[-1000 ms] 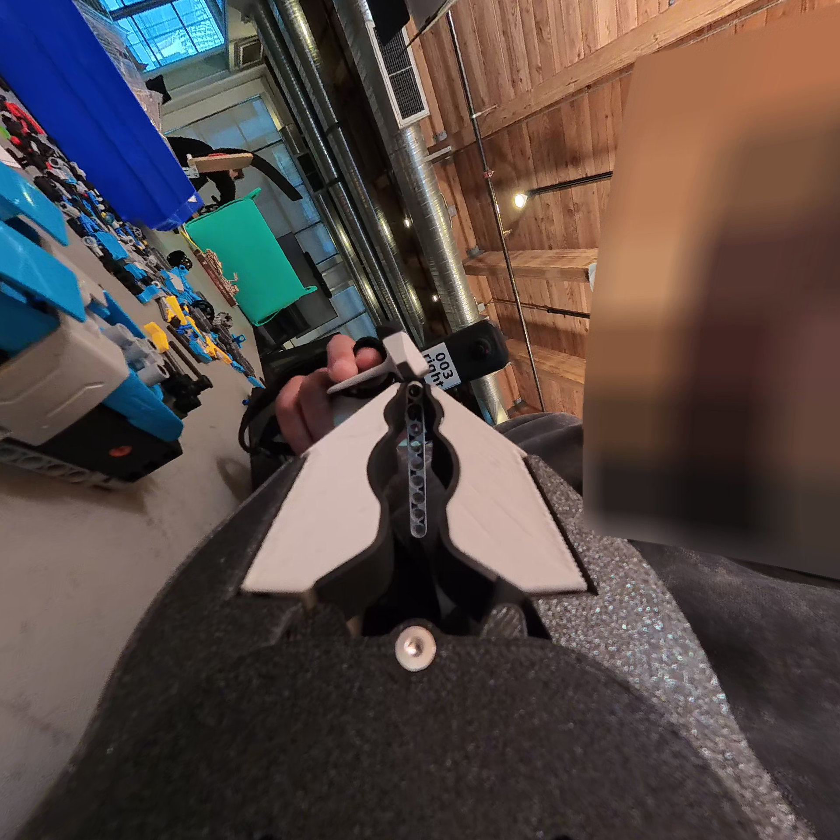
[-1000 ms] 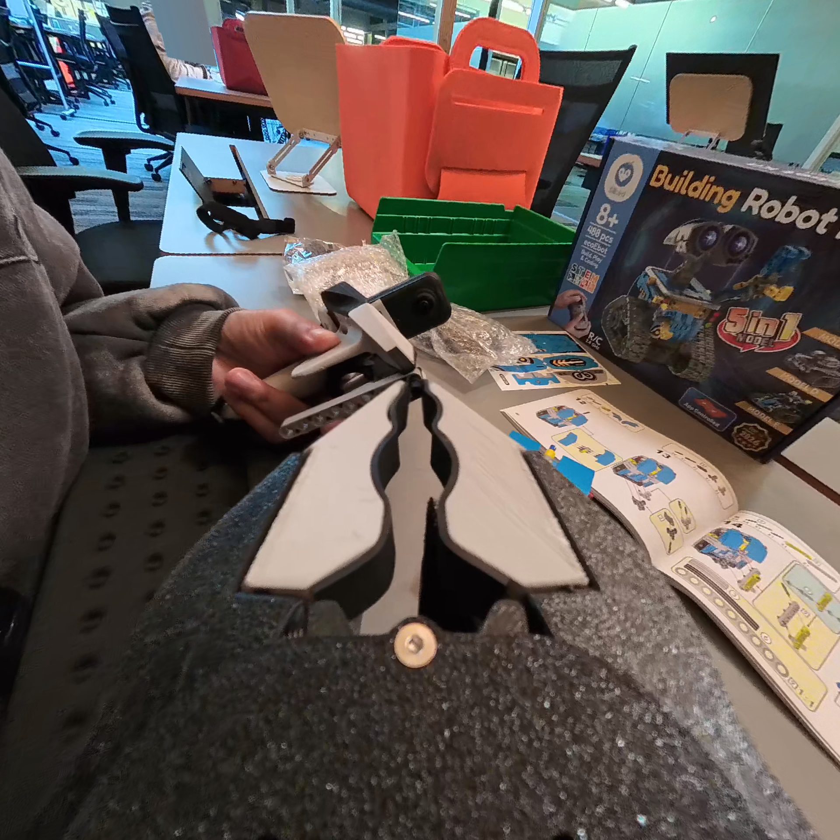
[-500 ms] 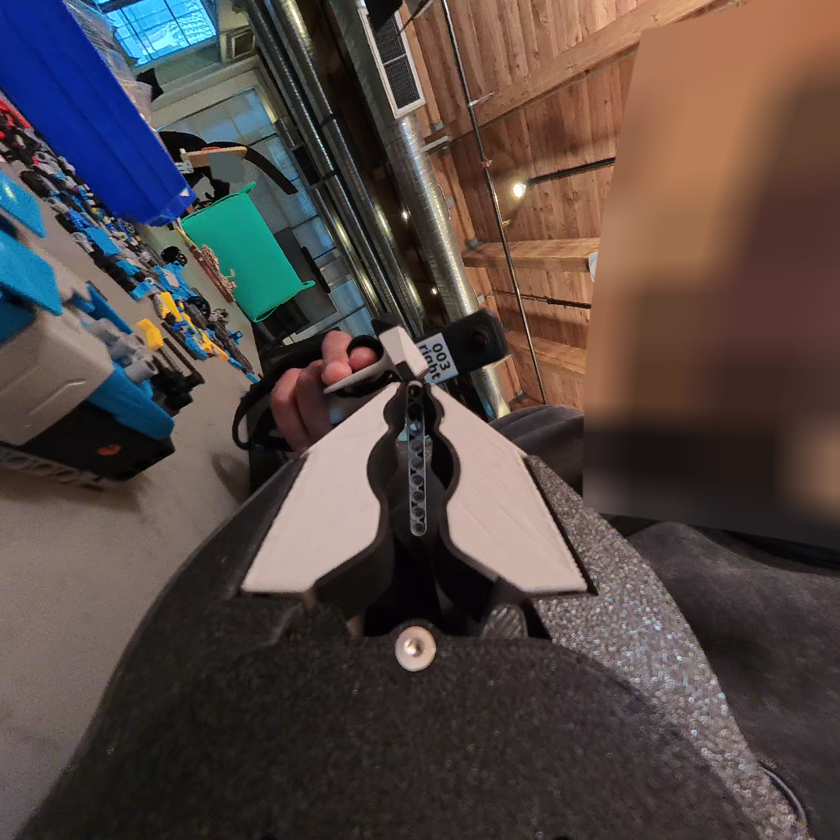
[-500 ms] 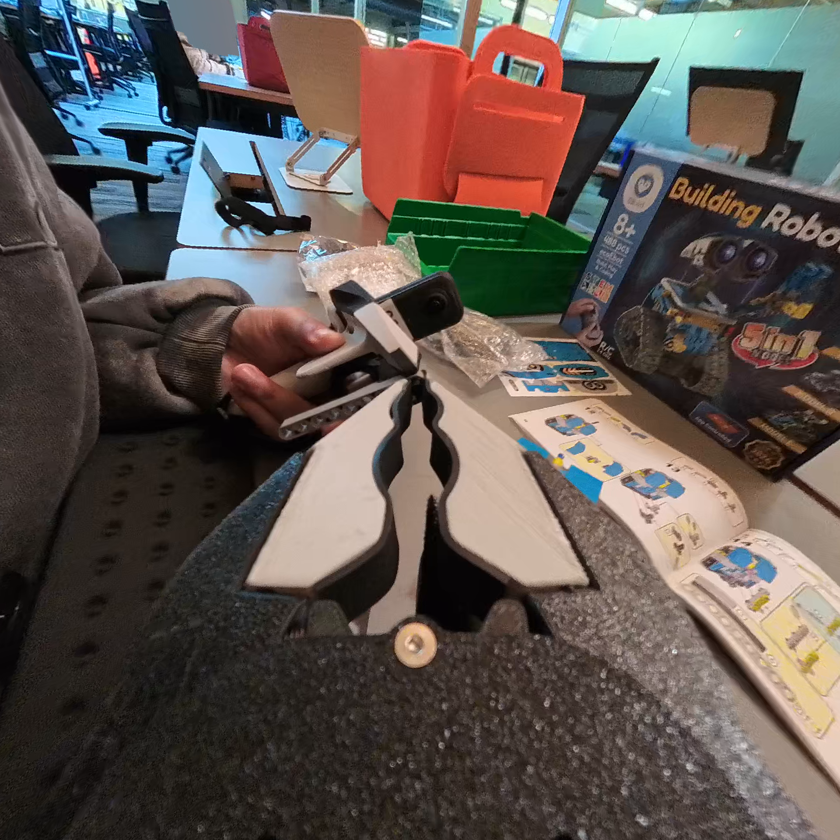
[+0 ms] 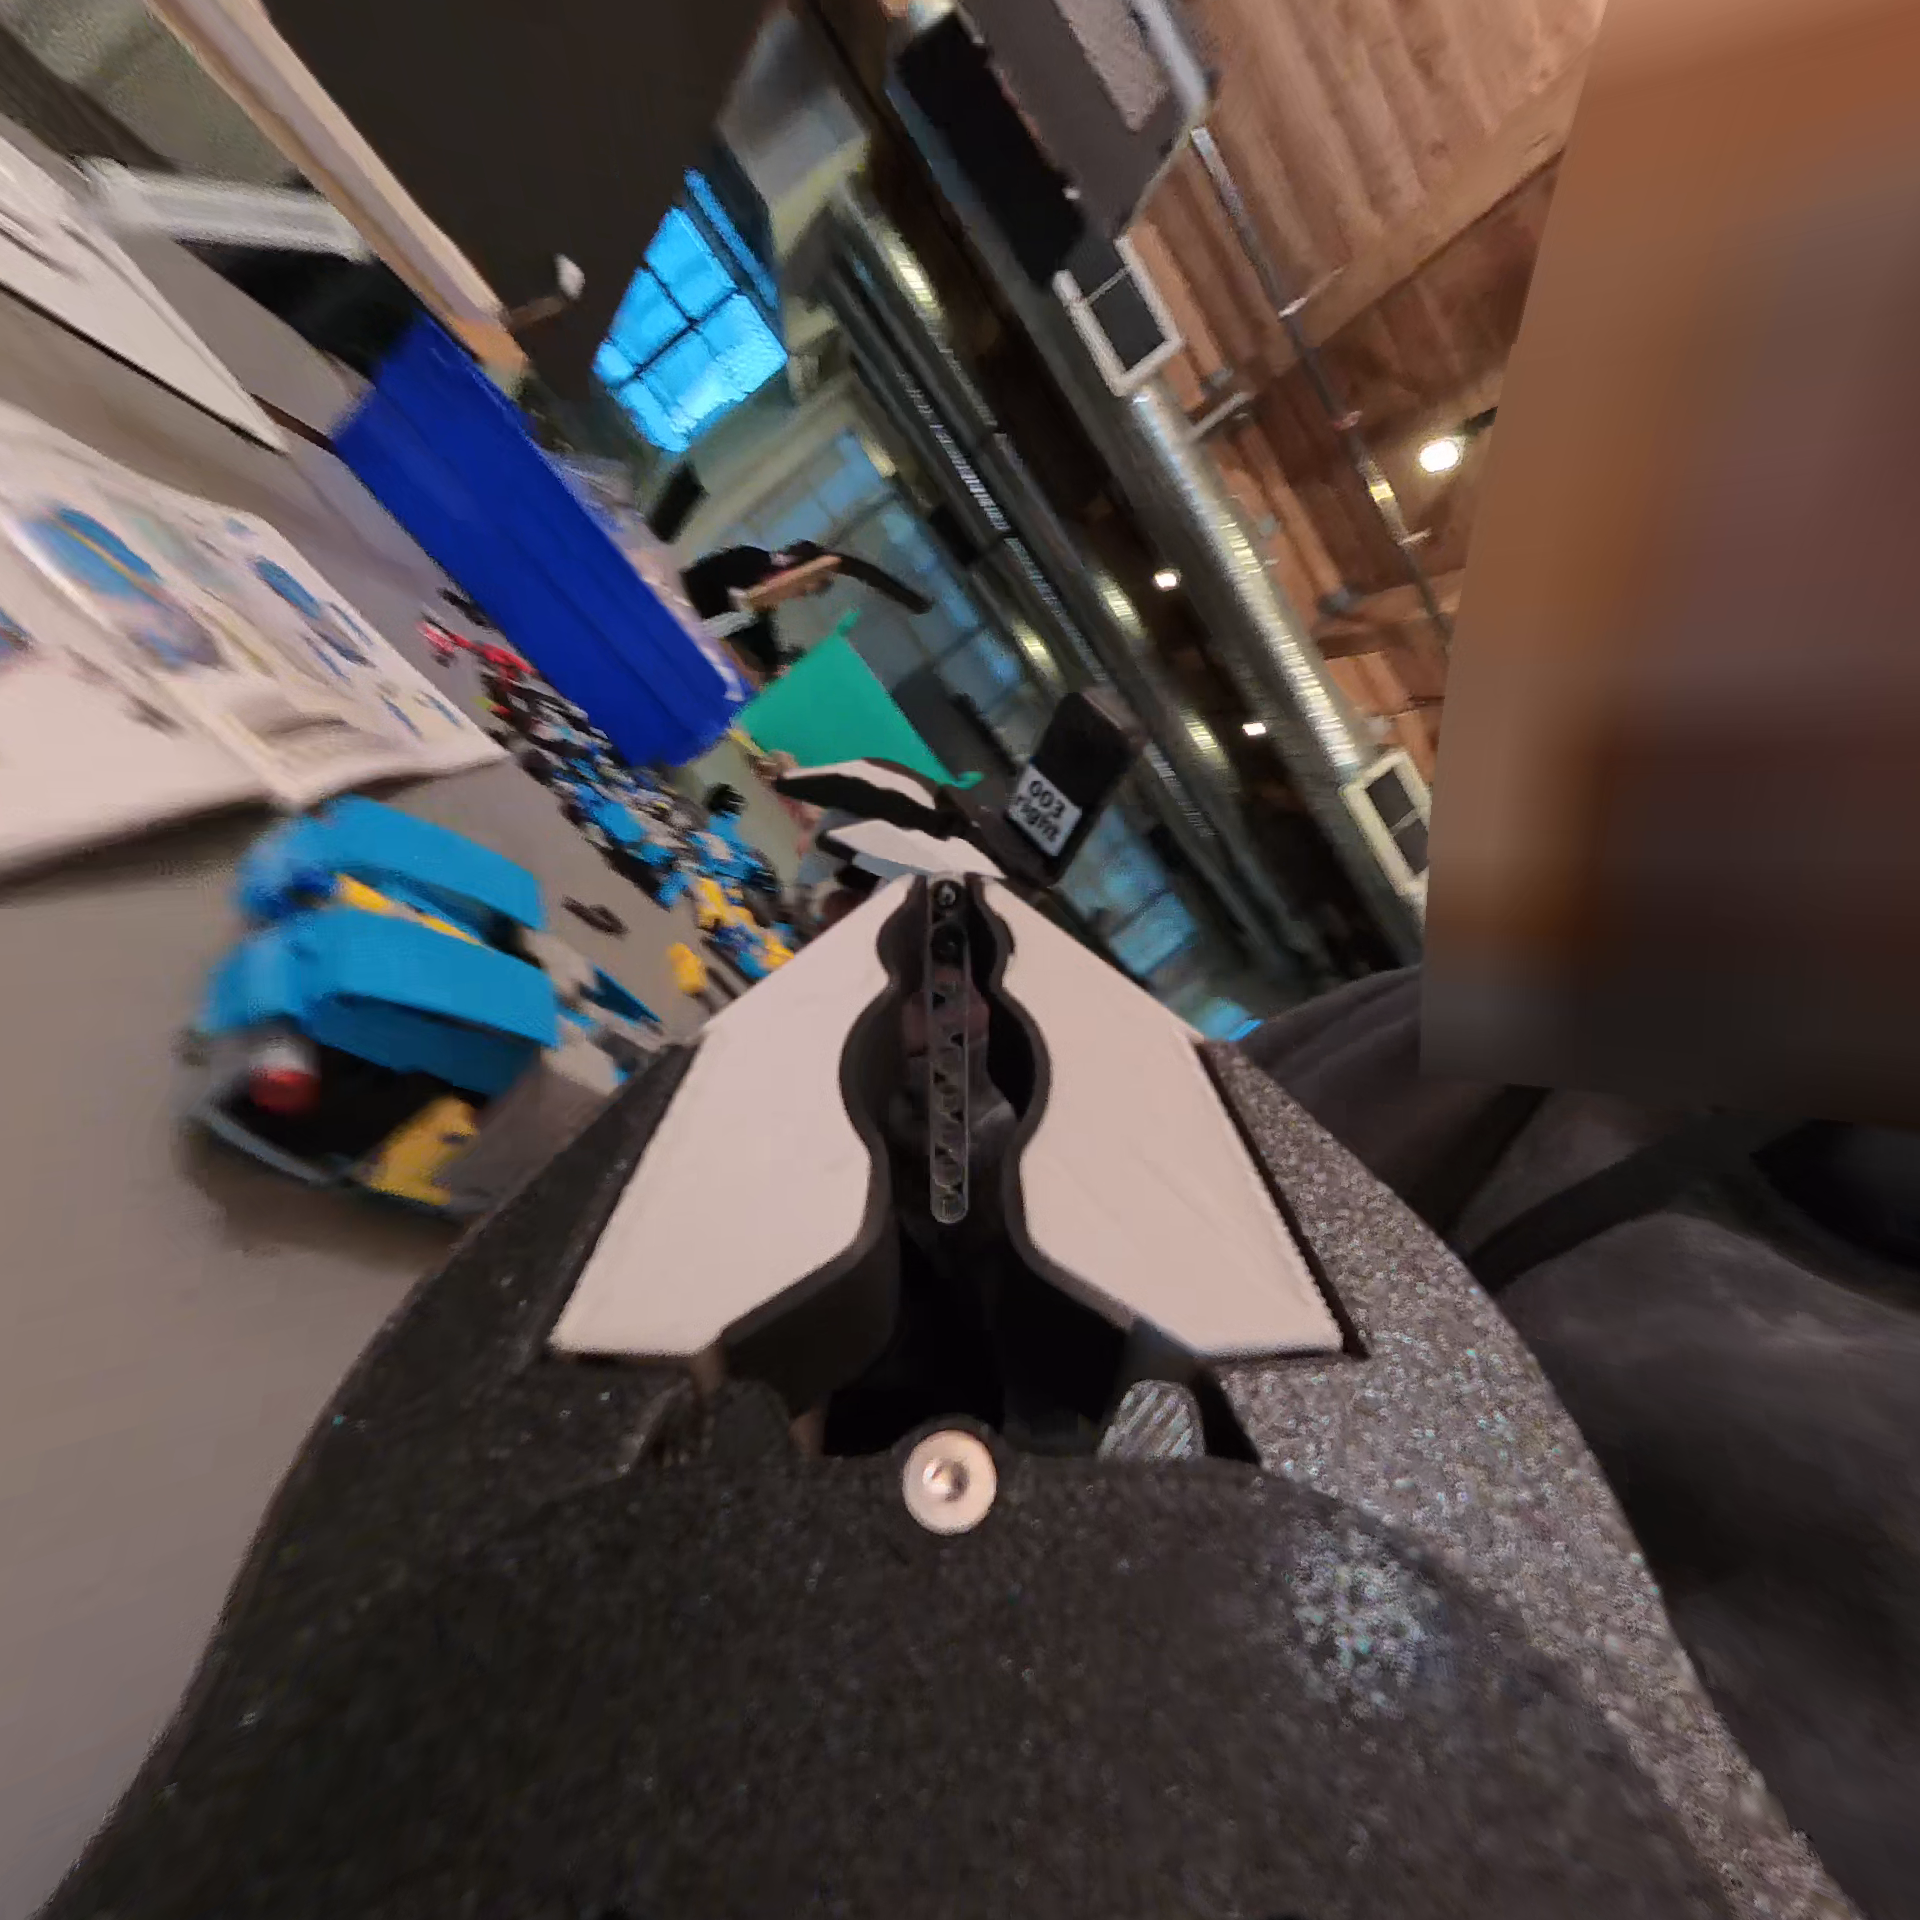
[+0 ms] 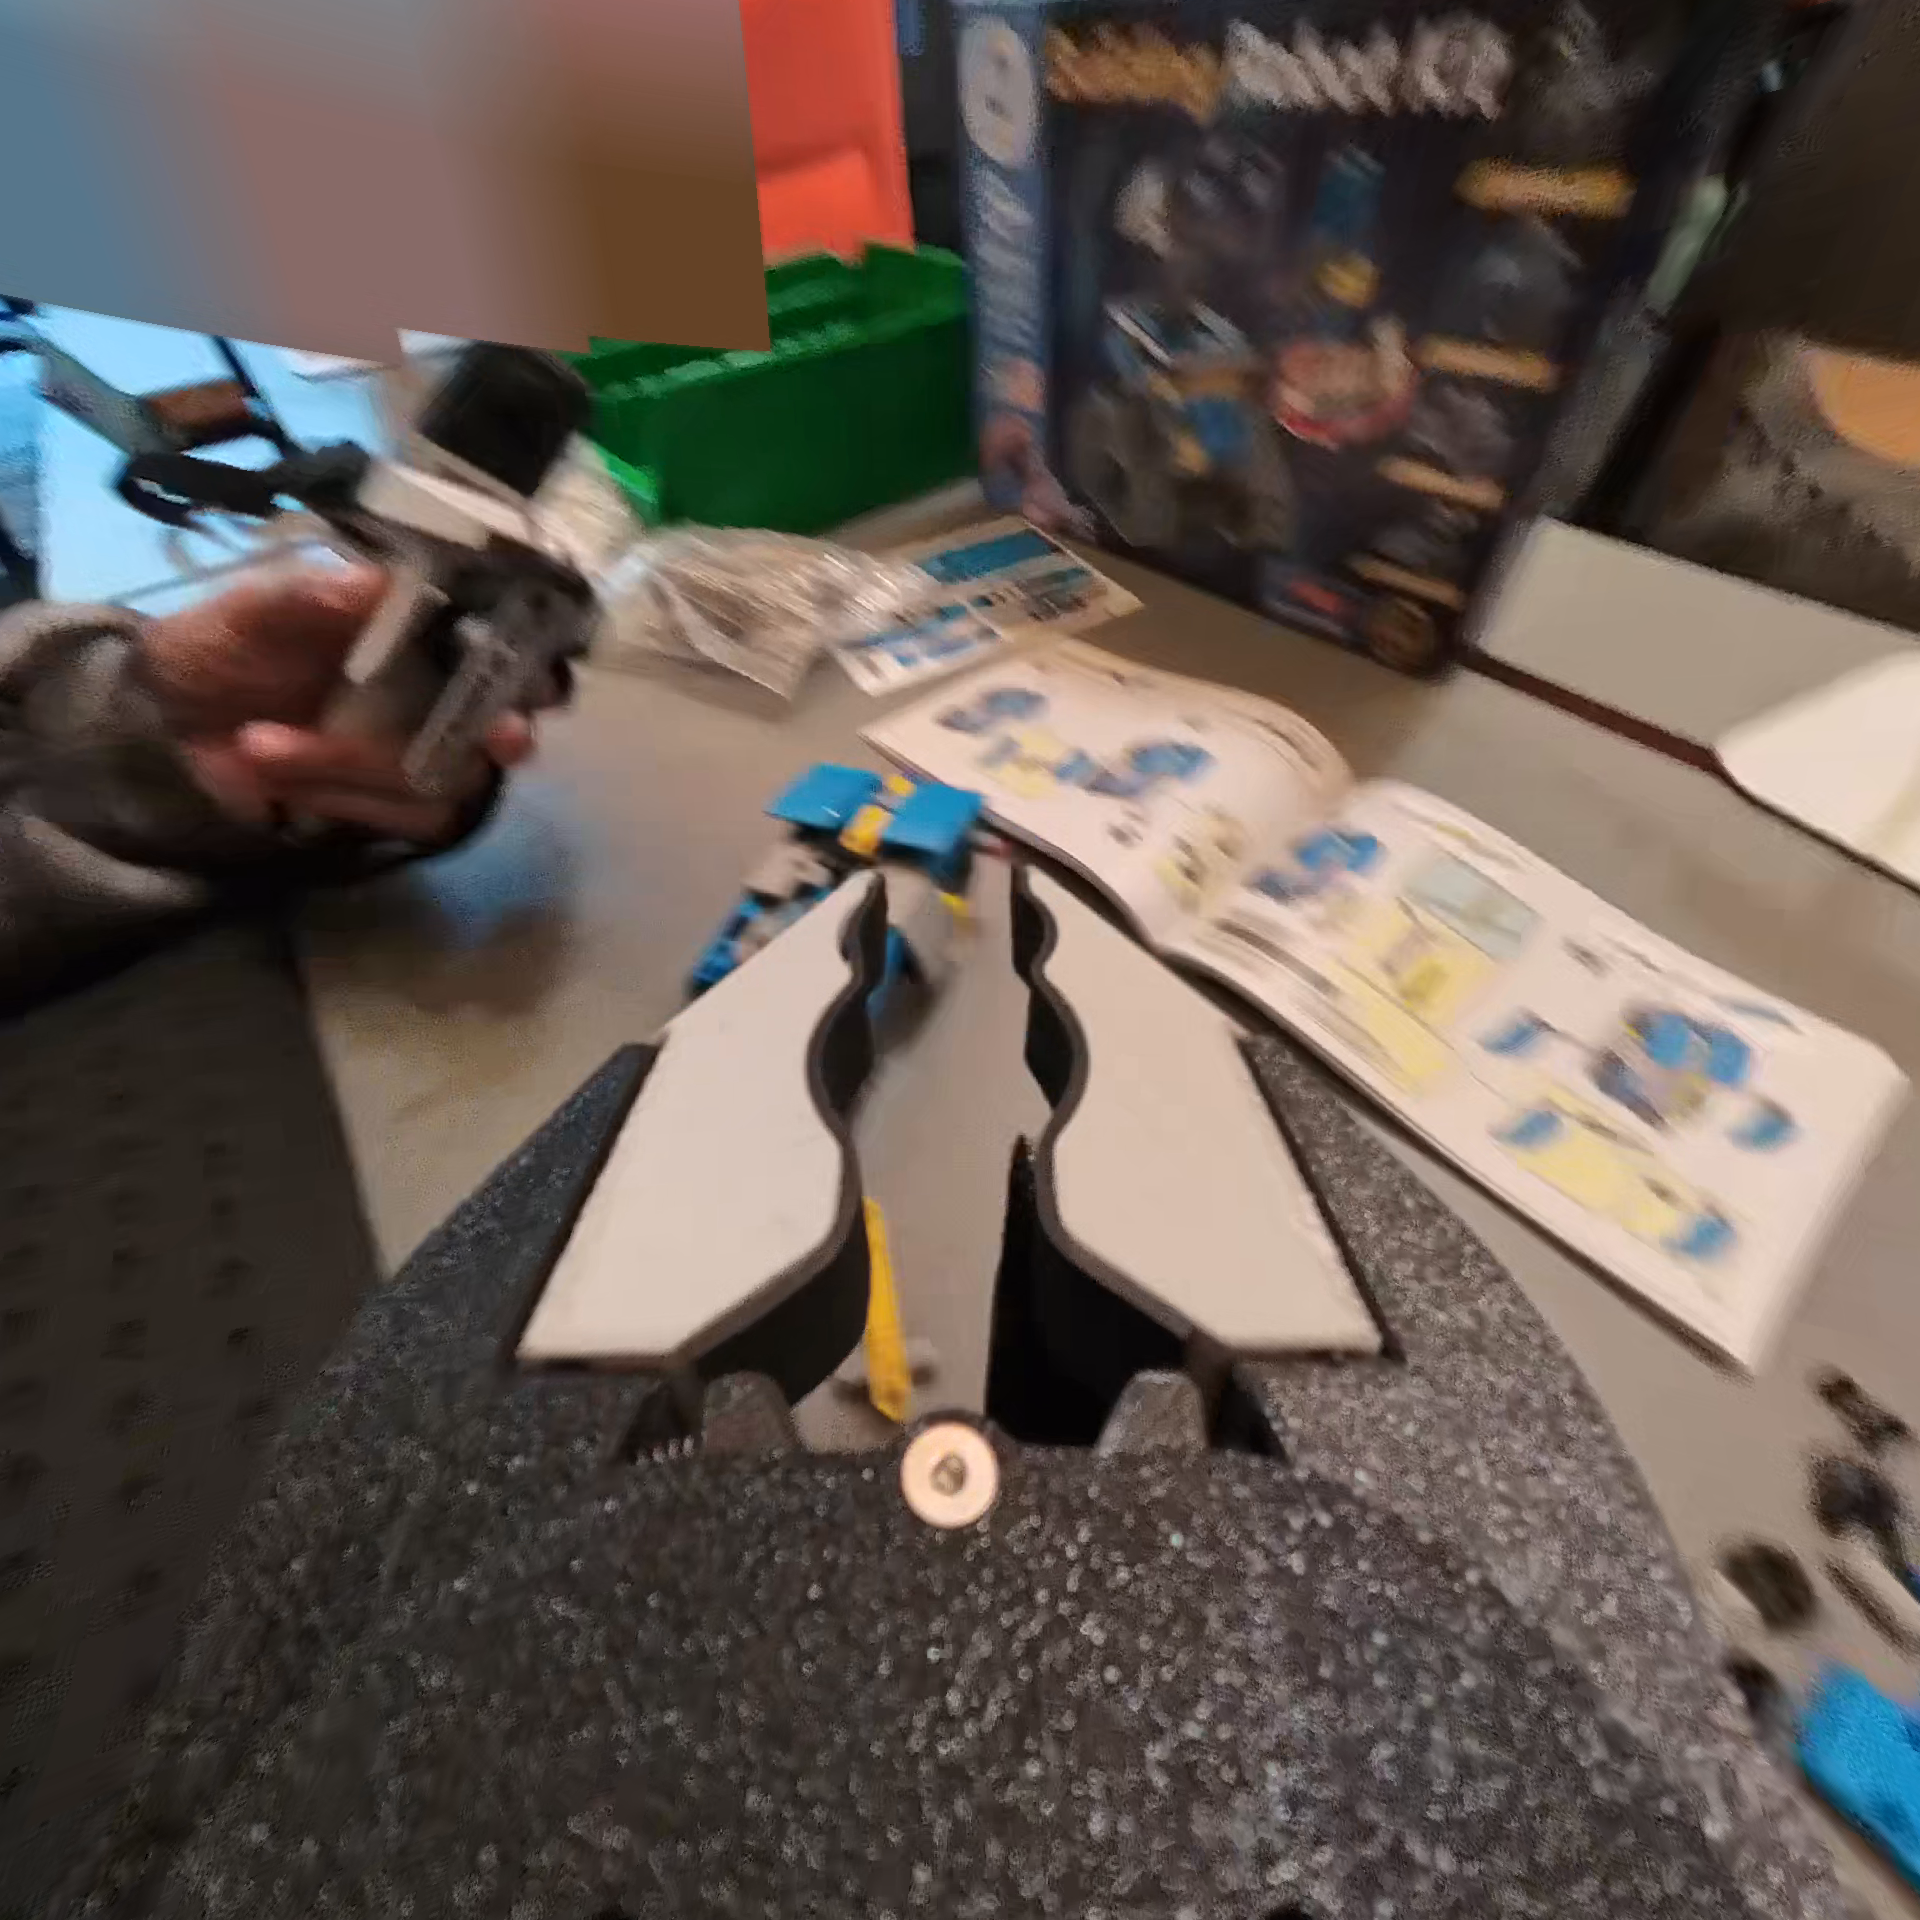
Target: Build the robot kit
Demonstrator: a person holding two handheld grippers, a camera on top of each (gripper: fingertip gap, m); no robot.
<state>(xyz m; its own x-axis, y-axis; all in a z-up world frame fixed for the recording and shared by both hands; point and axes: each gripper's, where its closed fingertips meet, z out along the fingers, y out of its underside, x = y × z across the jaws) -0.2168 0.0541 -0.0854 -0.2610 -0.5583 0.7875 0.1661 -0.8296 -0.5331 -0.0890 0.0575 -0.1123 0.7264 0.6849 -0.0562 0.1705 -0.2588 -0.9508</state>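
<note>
A grey table (image 6: 665,914) fills the foreground, with a second pale table (image 6: 156,395) behind it. Overhead (the left wrist view tilts upward and is blurred) run wooden ceiling boards (image 5: 1340,208), silver ducts (image 5: 1236,561), small spot lamps (image 5: 1439,454), and a bright blue-lit window (image 5: 686,343).

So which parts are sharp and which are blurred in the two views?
Left wrist view: the left tongs and their grey perforated beam are sharp, the blue model smeared. Right wrist view: the right tongs fairly sharp; booklet and box motion-blurred.
</note>
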